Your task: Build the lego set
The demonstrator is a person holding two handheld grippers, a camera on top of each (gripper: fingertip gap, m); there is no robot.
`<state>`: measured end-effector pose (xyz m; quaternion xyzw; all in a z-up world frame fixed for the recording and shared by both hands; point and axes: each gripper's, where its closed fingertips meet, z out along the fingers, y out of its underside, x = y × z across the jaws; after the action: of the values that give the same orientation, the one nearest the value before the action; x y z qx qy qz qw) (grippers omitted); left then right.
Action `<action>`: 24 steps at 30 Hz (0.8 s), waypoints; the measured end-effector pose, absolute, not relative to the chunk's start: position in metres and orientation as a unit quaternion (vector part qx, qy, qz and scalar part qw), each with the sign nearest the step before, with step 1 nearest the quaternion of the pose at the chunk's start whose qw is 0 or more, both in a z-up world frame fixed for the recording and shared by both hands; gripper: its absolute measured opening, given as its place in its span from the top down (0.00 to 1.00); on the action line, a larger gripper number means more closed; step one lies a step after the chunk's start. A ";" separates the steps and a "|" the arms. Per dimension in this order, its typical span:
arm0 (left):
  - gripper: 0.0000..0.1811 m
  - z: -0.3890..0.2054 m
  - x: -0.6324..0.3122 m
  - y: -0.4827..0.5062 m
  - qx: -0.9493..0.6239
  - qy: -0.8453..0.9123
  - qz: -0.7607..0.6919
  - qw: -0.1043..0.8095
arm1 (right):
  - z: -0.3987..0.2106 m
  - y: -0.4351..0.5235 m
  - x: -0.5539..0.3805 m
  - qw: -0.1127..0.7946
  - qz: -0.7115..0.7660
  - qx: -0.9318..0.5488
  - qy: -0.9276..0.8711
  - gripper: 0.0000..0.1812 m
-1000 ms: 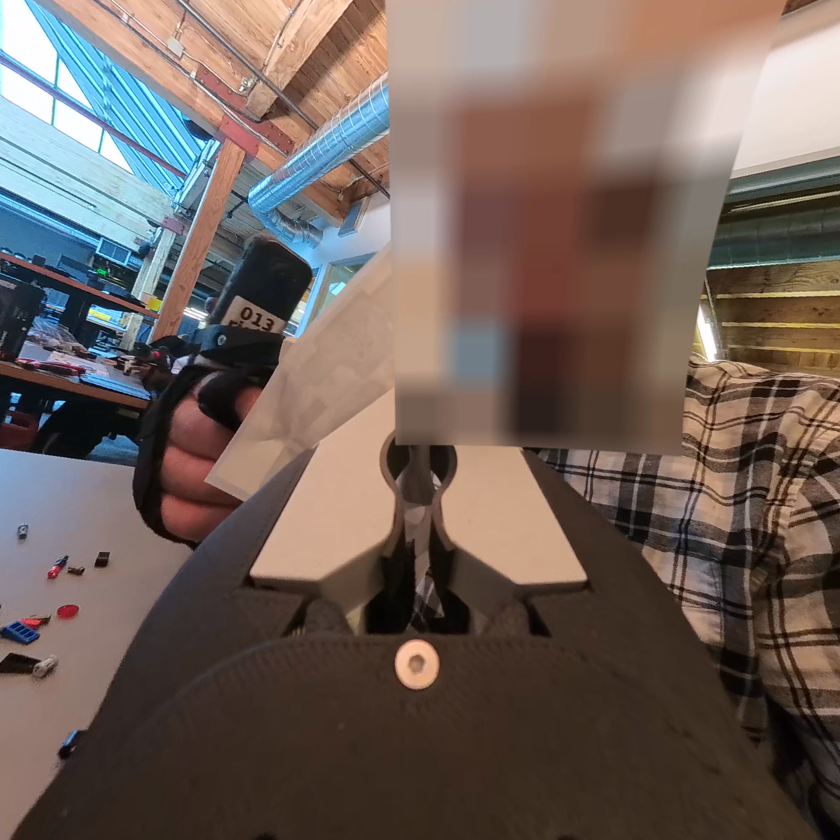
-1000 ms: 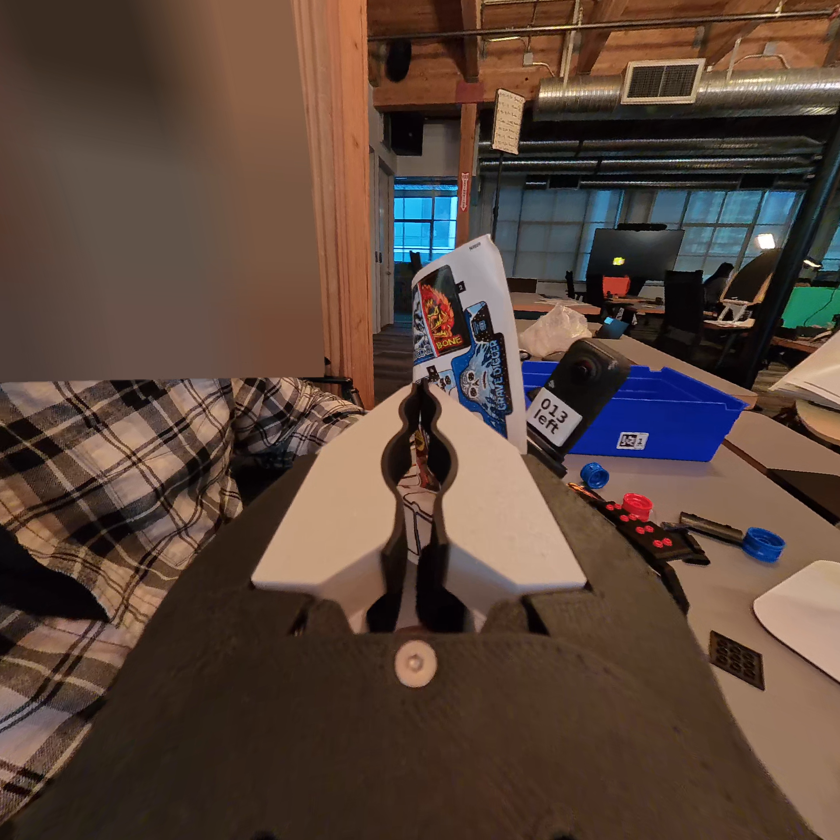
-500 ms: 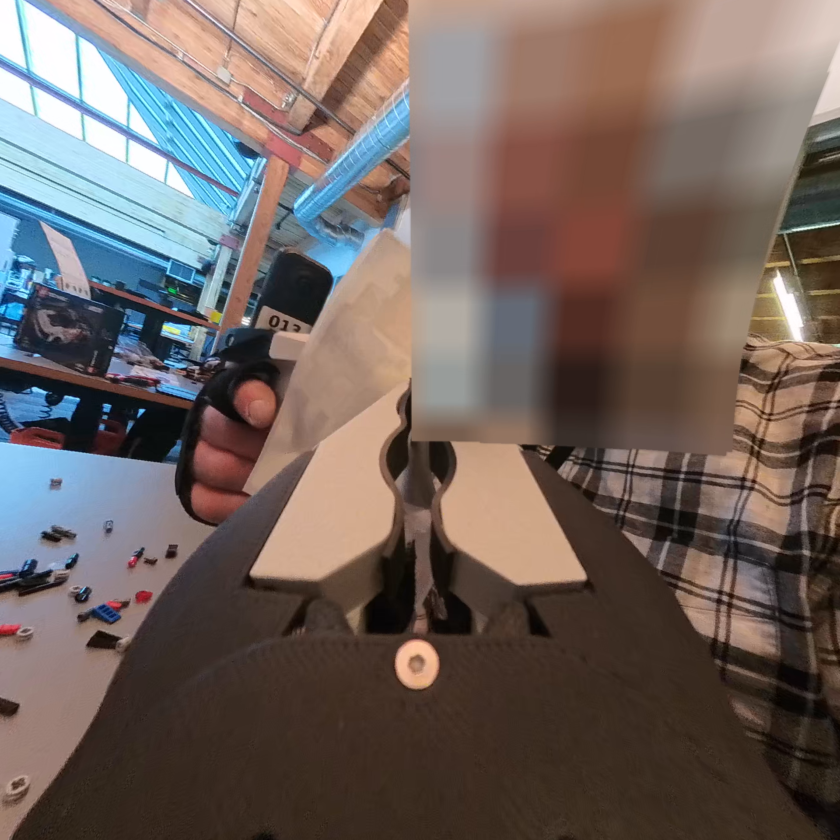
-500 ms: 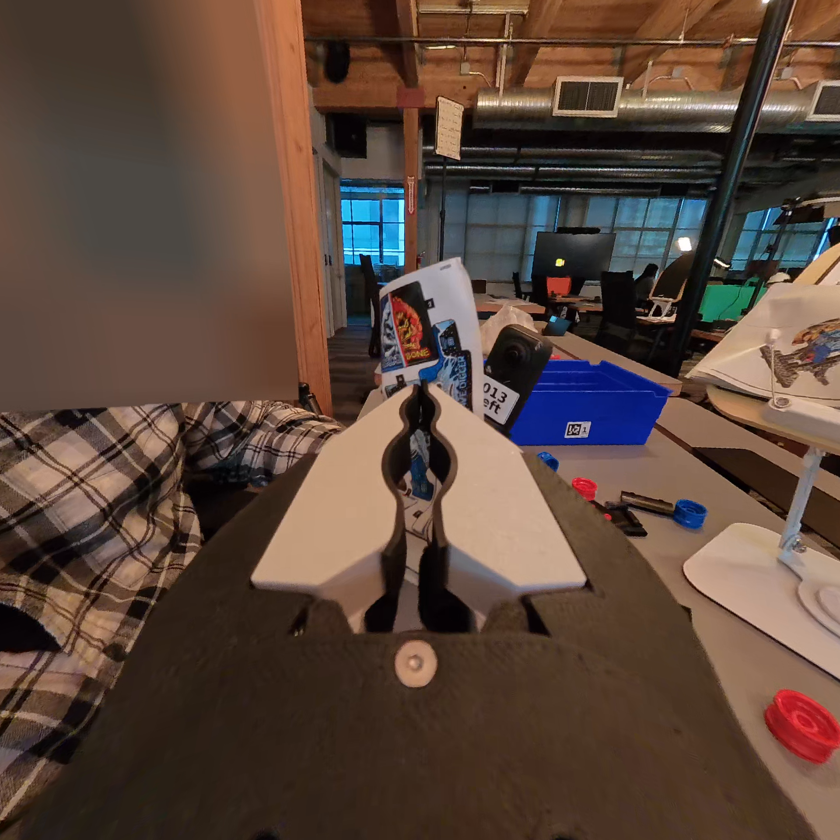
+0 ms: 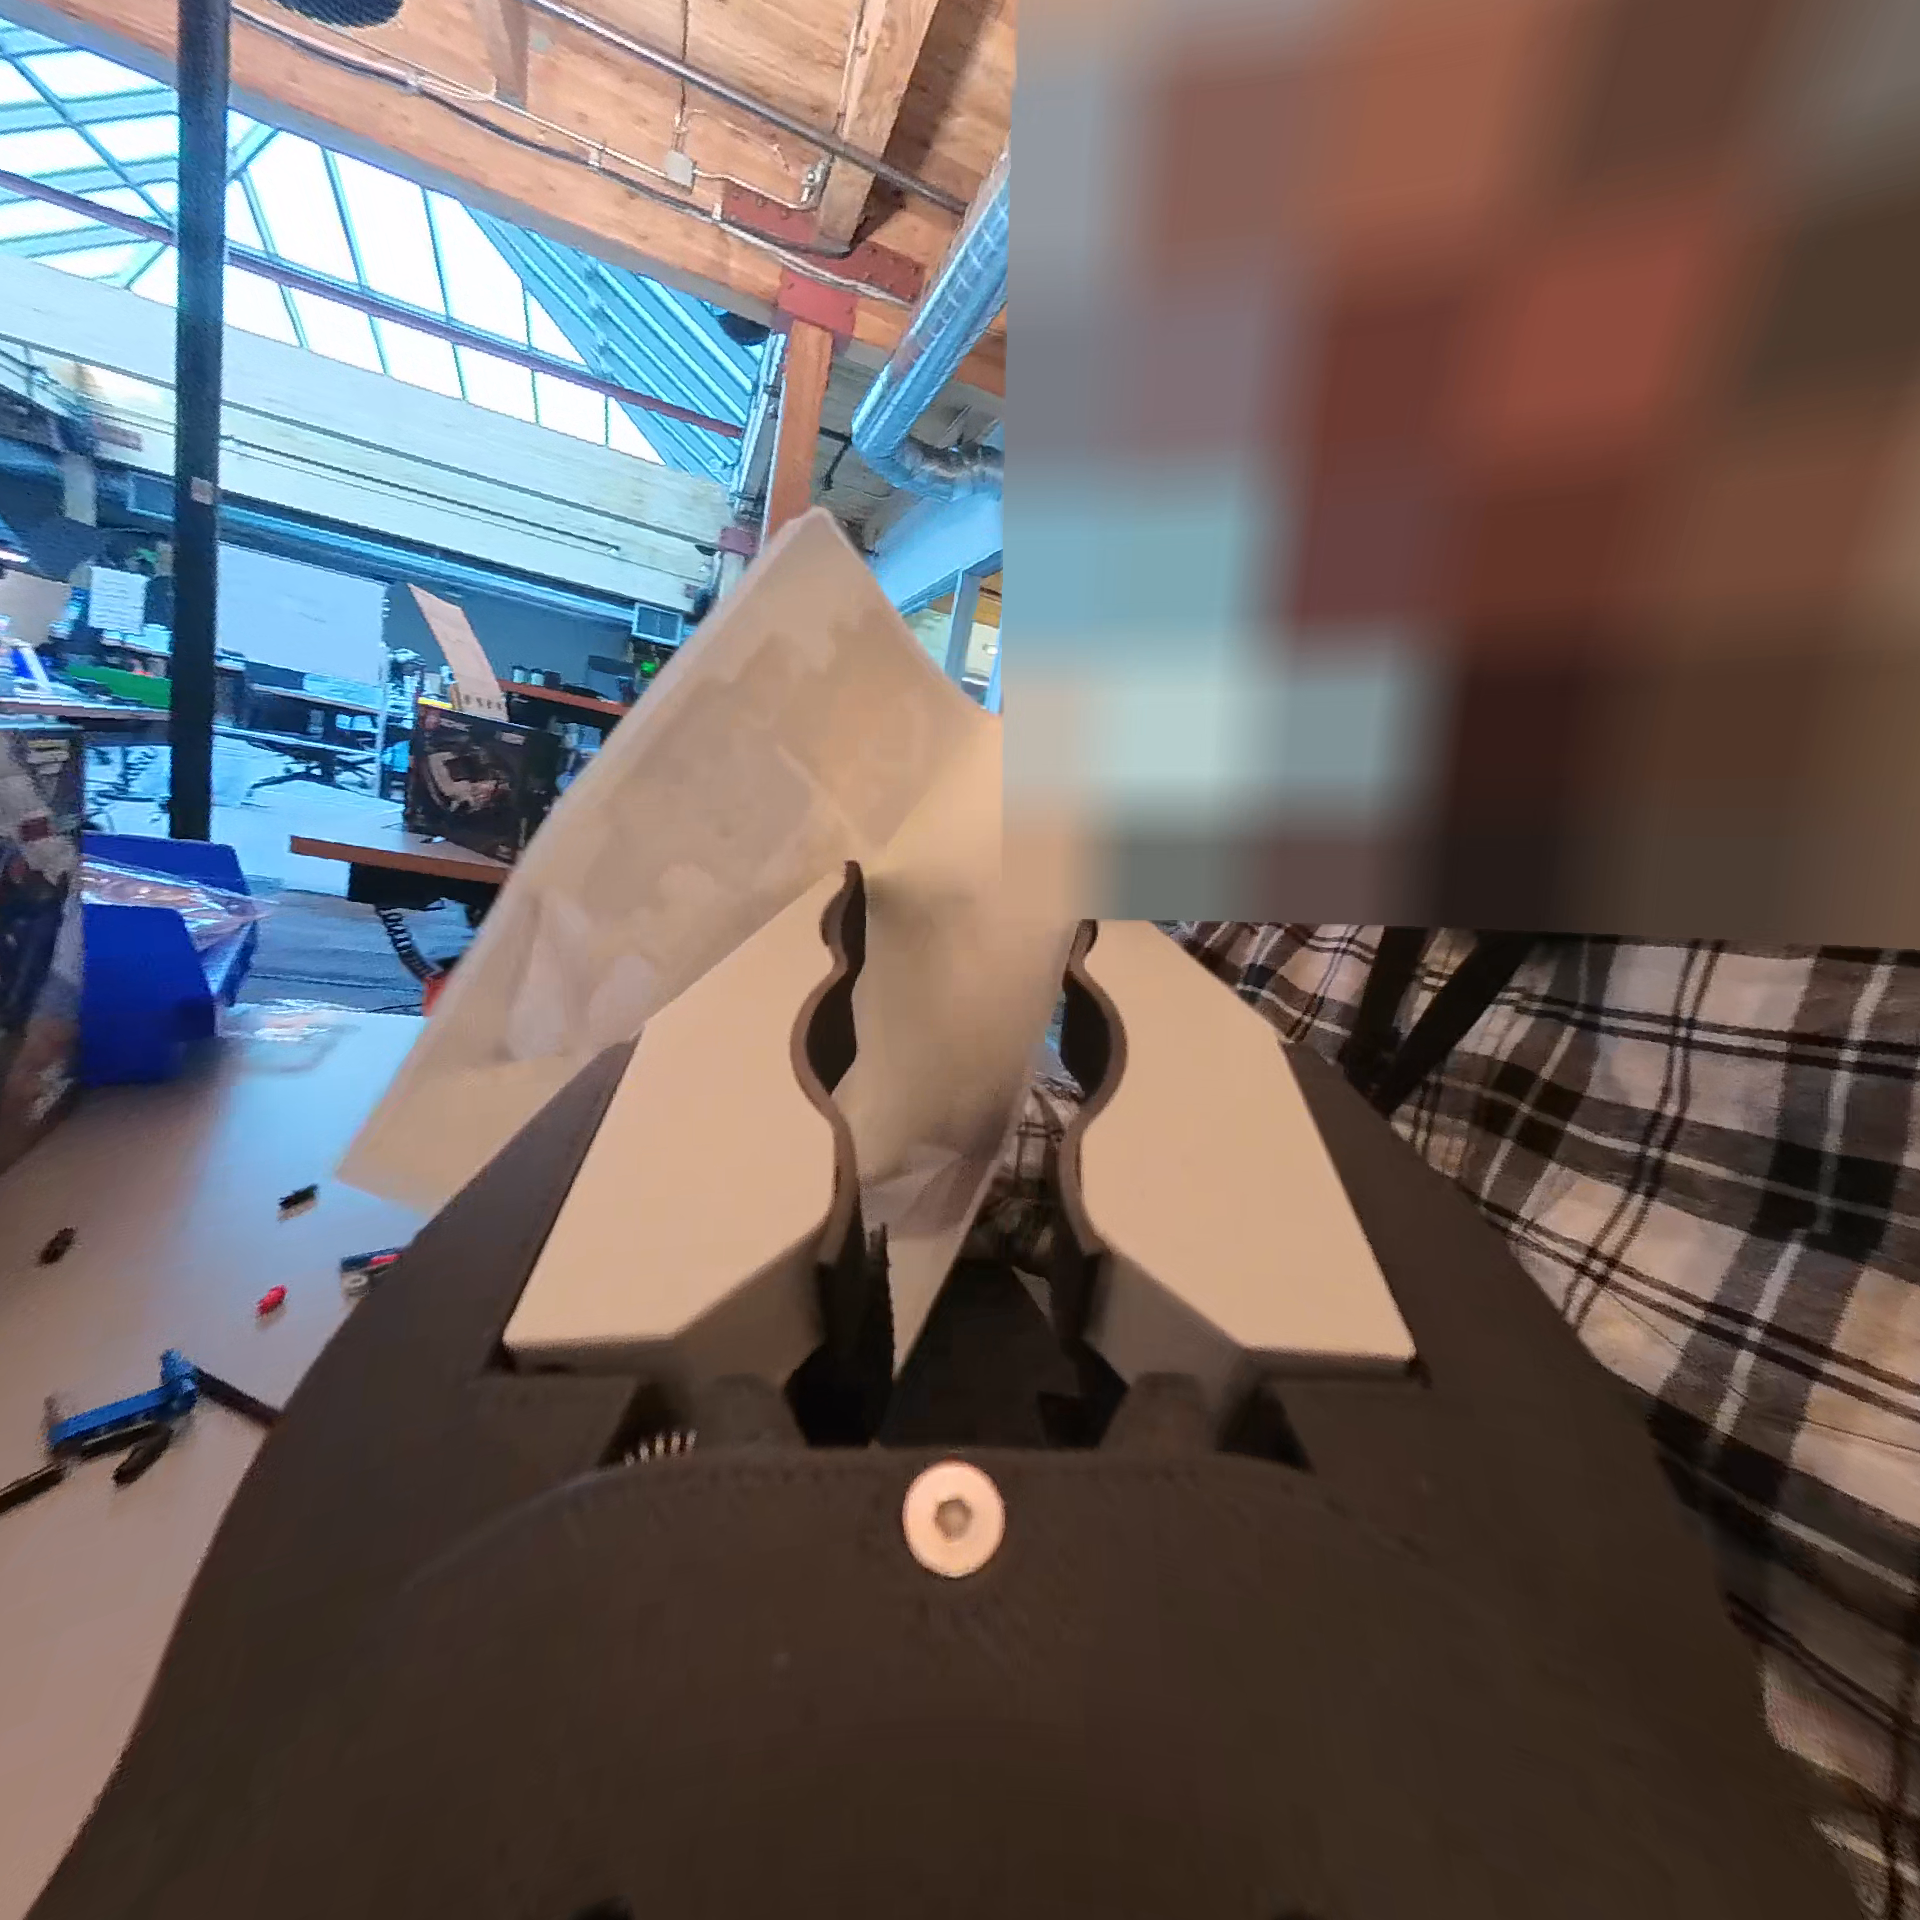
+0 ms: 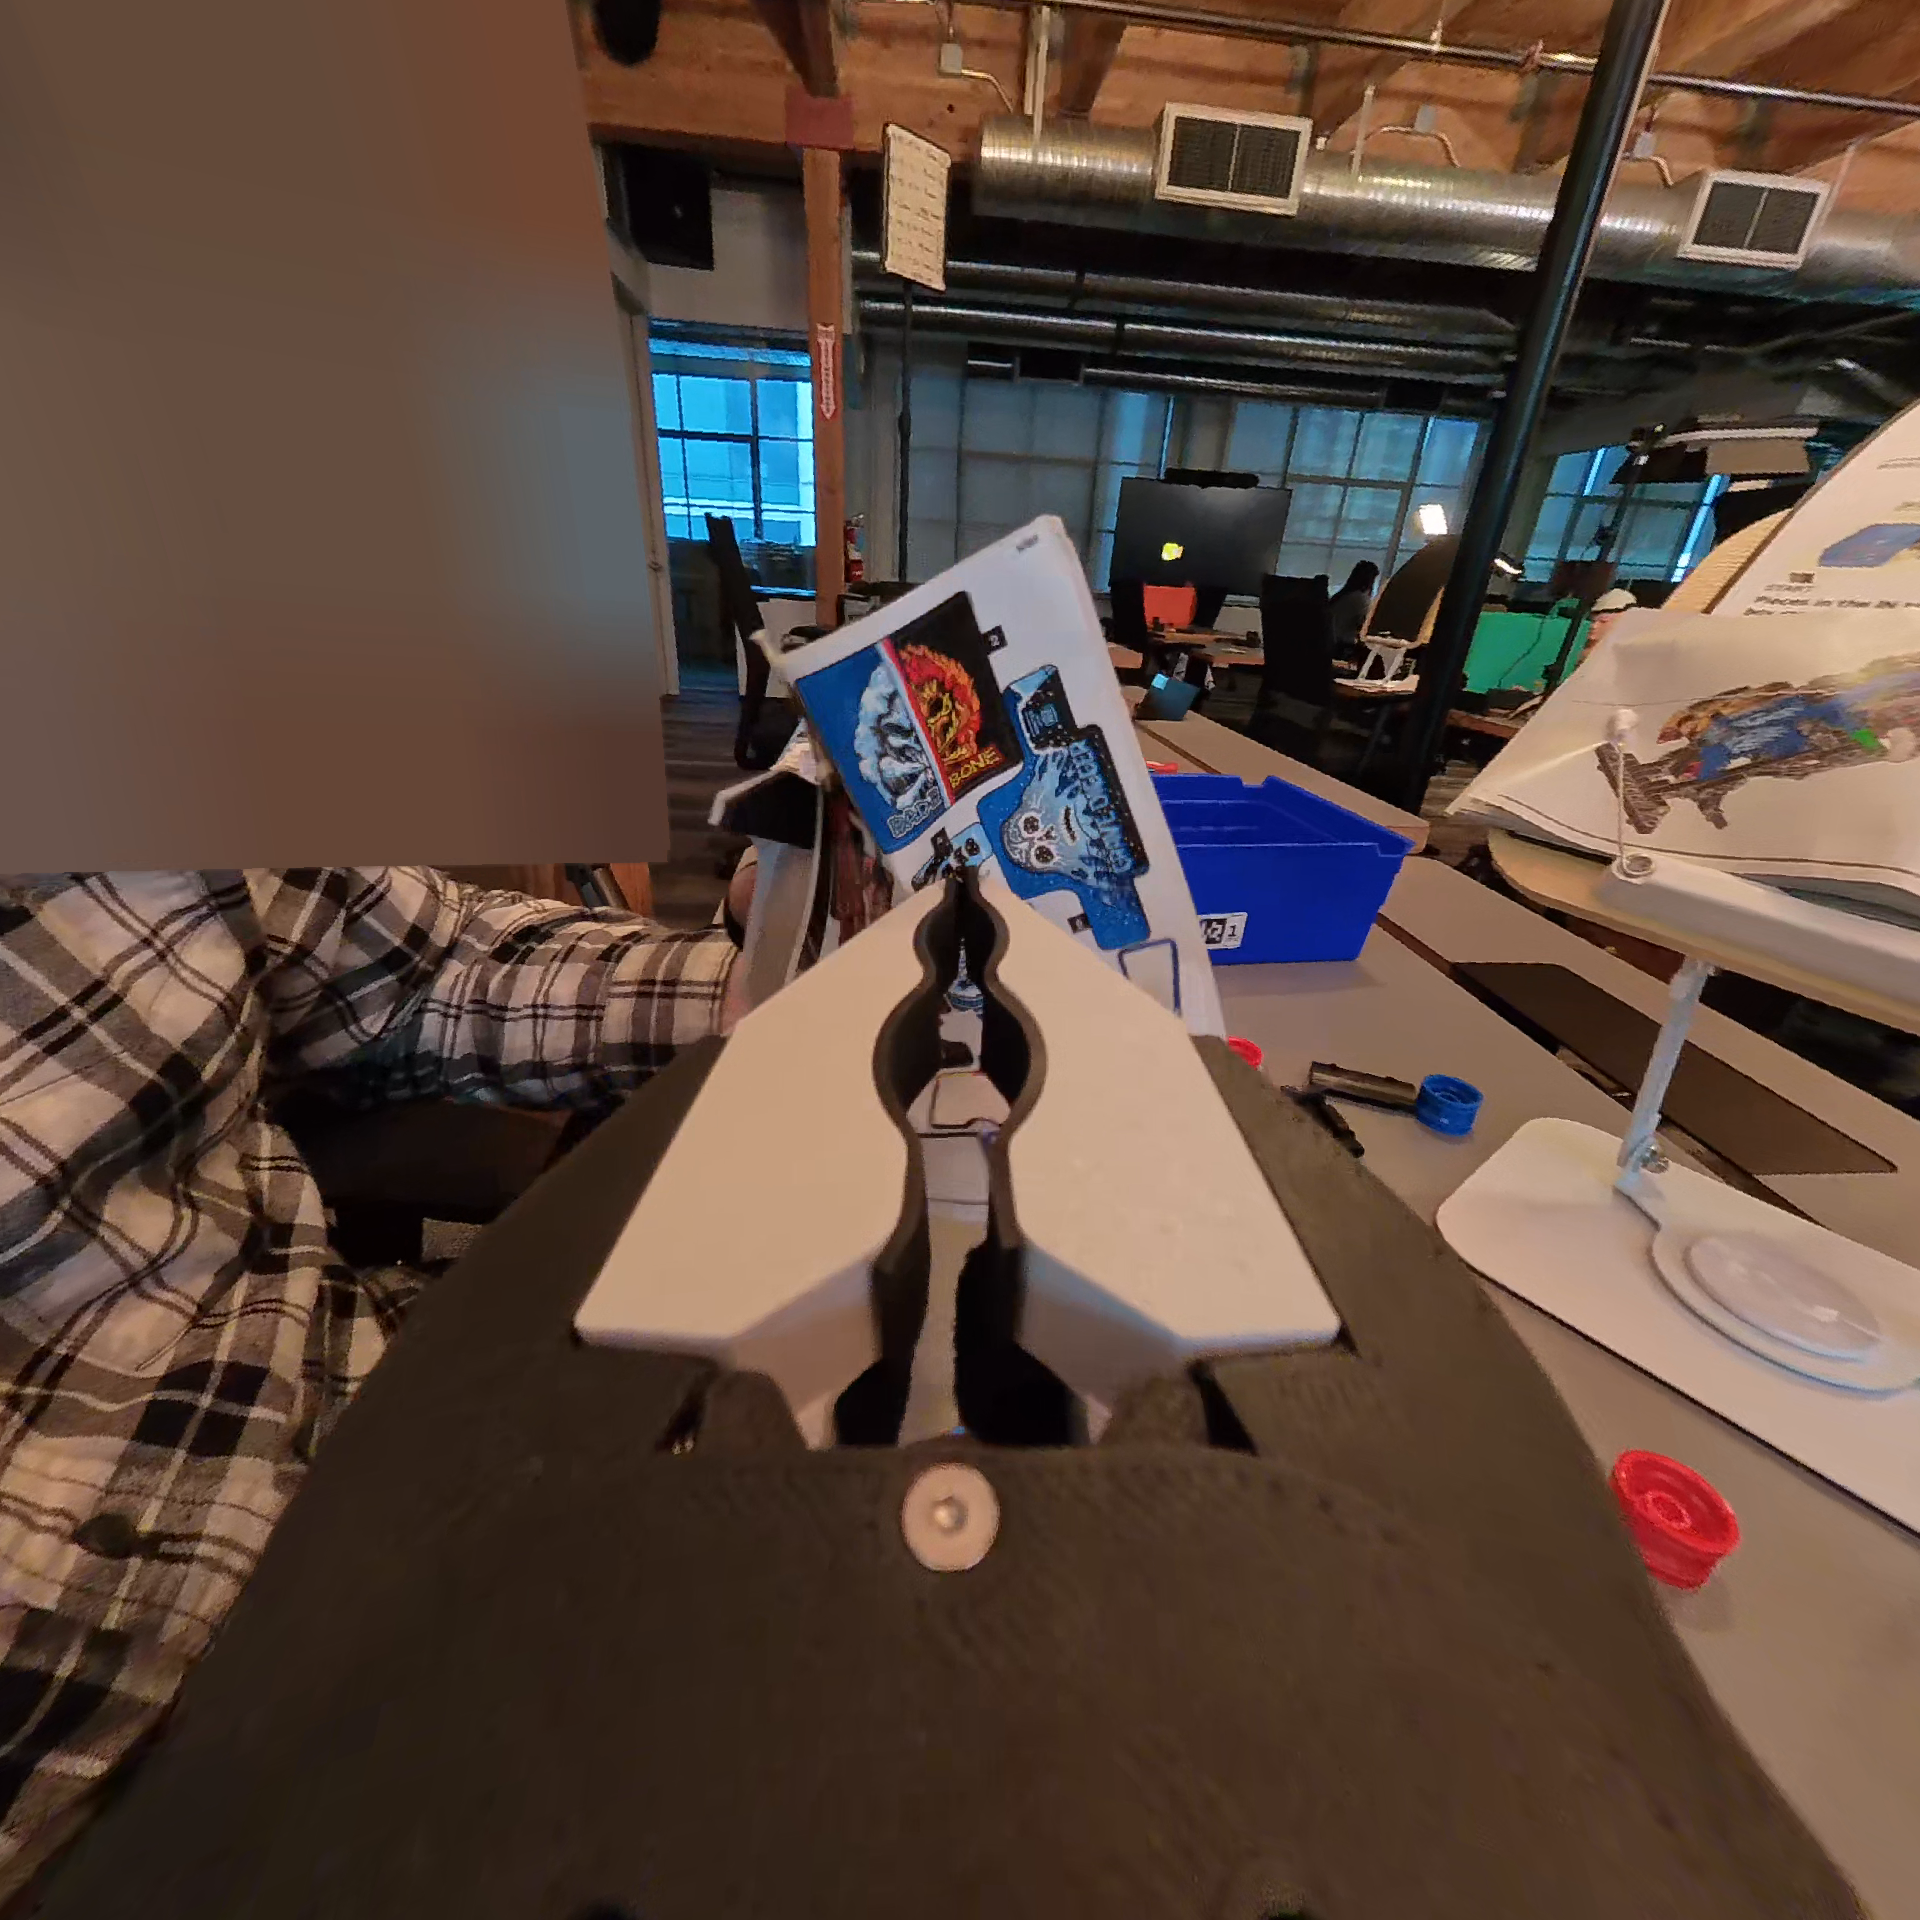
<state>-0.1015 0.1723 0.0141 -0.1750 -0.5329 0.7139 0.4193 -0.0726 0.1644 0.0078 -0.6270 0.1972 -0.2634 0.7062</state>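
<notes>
A sticker sheet is held up in the air in front of a person in a plaid shirt. Its printed side, with blue and red stickers, shows in the right wrist view. My right gripper is shut on the sheet's lower edge. In the left wrist view I see the sheet's plain white back. My left gripper is open, its jaws well apart. The sheet's corner hangs loose between them and leans on the left finger.
A grey table carries small loose lego parts on the left. On the right stand a blue bin, an instruction booklet on a white stand, a red wheel and a blue wheel. Both grippers' tips are close together, under 4 cm apart.
My left gripper has opened and let go of the sticker sheet. My right gripper stays shut on it. Both views have swung sideways.
</notes>
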 end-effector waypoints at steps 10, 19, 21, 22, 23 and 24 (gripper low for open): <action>0.69 -0.007 -0.093 0.159 -0.167 -0.613 0.700 0.326 | -0.001 0.147 -0.053 0.664 -0.316 -0.629 0.252 1.00; 1.00 -0.024 -0.072 0.140 -0.113 -0.651 0.705 0.258 | -0.009 0.143 -0.041 0.620 -0.361 -0.639 0.279 1.00; 1.00 -0.013 -0.064 0.145 -0.097 -0.627 0.723 0.272 | -0.006 0.126 -0.039 0.623 -0.370 -0.621 0.299 0.97; 1.00 -0.010 -0.060 0.147 -0.092 -0.620 0.730 0.274 | -0.006 0.116 -0.037 0.625 -0.369 -0.611 0.316 0.91; 1.00 -0.007 -0.058 0.148 -0.089 -0.613 0.735 0.275 | -0.006 0.105 -0.035 0.628 -0.365 -0.600 0.335 0.83; 1.00 -0.004 -0.057 0.150 -0.088 -0.606 0.739 0.281 | -0.006 0.097 -0.033 0.638 -0.354 -0.587 0.350 0.77</action>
<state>-0.0569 0.1503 -0.0045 -0.0880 -0.6055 0.7392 0.2815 -0.0334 0.0971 -0.0061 -0.5873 0.3498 -0.3538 0.6384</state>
